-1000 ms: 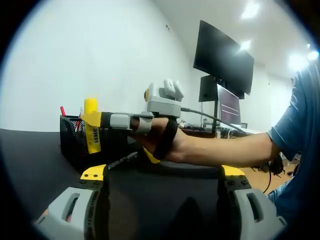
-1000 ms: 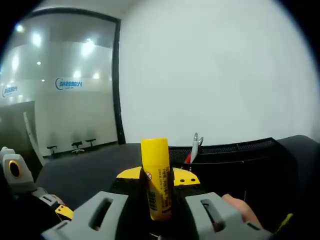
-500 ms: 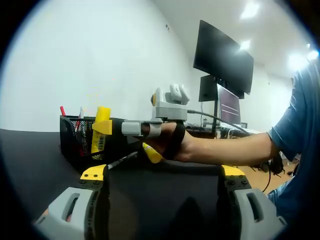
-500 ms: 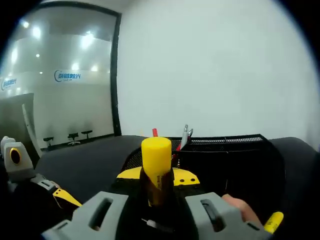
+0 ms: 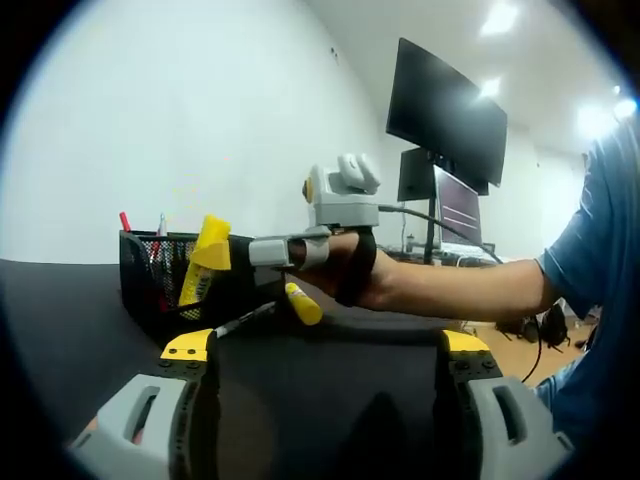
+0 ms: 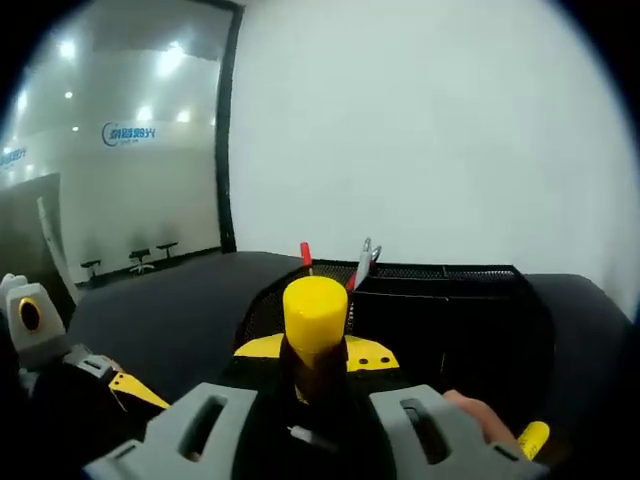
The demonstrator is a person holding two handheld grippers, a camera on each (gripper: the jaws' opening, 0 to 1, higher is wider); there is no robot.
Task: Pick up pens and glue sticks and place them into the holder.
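My right gripper (image 6: 315, 368) is shut on a yellow glue stick (image 6: 315, 312), whose cap end points at me. In the left gripper view this right gripper (image 5: 216, 256), held by a person's hand, leans the glue stick (image 5: 203, 265) over the rim of the black mesh holder (image 5: 148, 278). In the holder (image 6: 450, 310) stand a red pen (image 6: 306, 255) and a silver pen (image 6: 364, 262). A second yellow glue stick (image 5: 303, 303) and a dark pen (image 5: 246, 319) lie on the table beside the holder. My left gripper (image 5: 326, 346) stands open and low over the table, with nothing between its fingers.
The dark table (image 5: 330, 380) runs up to a white wall. Monitors (image 5: 447, 118) stand at the far right behind the person's arm (image 5: 470, 290). In the right gripper view the left gripper (image 6: 30, 322) shows at the left edge, and the loose glue stick (image 6: 532, 437) lies at the bottom right.
The right gripper has tipped the held glue stick forward from upright and brought it closer over the holder. My left gripper has not moved.
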